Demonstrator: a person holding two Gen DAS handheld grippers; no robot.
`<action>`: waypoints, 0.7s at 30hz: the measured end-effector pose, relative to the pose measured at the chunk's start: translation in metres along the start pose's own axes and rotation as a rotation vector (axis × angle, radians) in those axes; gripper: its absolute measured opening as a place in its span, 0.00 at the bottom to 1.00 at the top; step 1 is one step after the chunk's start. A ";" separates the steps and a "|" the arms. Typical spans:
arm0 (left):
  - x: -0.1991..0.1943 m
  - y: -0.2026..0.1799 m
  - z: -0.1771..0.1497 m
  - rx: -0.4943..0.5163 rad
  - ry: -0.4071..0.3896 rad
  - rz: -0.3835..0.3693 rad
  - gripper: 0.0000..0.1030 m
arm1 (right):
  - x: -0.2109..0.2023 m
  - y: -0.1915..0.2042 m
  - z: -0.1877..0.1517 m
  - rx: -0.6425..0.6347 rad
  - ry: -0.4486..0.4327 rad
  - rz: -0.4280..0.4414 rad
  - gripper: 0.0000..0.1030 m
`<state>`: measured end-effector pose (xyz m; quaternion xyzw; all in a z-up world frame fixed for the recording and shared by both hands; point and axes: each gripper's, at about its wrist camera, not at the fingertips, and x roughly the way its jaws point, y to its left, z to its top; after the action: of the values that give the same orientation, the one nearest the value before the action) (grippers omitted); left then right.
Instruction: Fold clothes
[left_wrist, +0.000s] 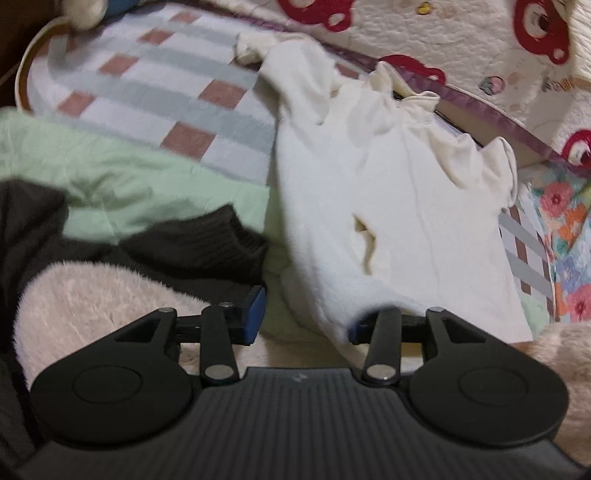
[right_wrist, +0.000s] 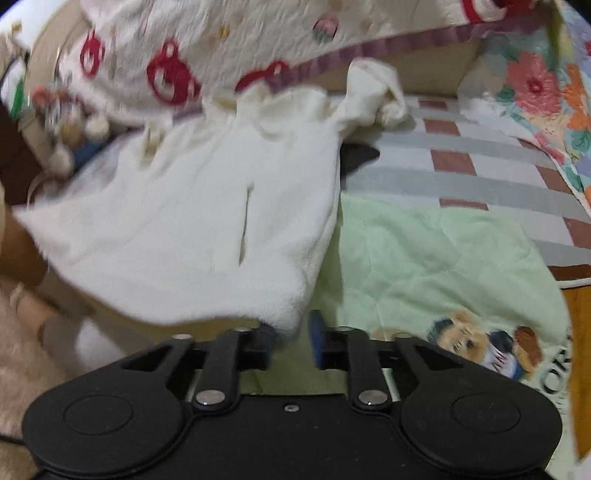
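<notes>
A white fleecy garment (left_wrist: 388, 206) lies spread on the bed with a pocket slit in its middle and its sleeves bunched at the far end. Its near hem corner drapes over the right finger of my left gripper (left_wrist: 303, 321), whose jaws stand apart without pressing on the cloth. In the right wrist view the same garment (right_wrist: 192, 221) fills the left half. Its other hem corner hangs just above the gap of my right gripper (right_wrist: 291, 341), which is open too.
A pale green quilt (right_wrist: 424, 258) and a checked sheet (left_wrist: 166, 92) cover the bed. A dark knit garment (left_wrist: 155, 251) and a pink fluffy one (left_wrist: 92, 302) lie at the left. A bear-print quilt (right_wrist: 166, 48) and a floral quilt (right_wrist: 535, 85) border the far side.
</notes>
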<state>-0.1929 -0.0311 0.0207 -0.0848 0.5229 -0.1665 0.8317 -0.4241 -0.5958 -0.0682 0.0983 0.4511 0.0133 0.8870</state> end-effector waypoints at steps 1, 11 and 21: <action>-0.006 -0.004 0.001 0.016 -0.014 -0.002 0.46 | -0.004 0.002 0.003 -0.021 0.007 -0.017 0.41; -0.012 -0.001 0.056 0.081 -0.259 0.113 0.55 | 0.010 0.029 0.102 -0.201 -0.240 0.034 0.48; 0.053 0.038 0.150 -0.112 -0.406 -0.007 0.58 | 0.056 0.038 0.338 -0.084 -0.290 0.214 0.55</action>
<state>-0.0305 -0.0201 0.0301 -0.1644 0.3526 -0.1196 0.9134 -0.1168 -0.6070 0.0883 0.1095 0.3044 0.1118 0.9396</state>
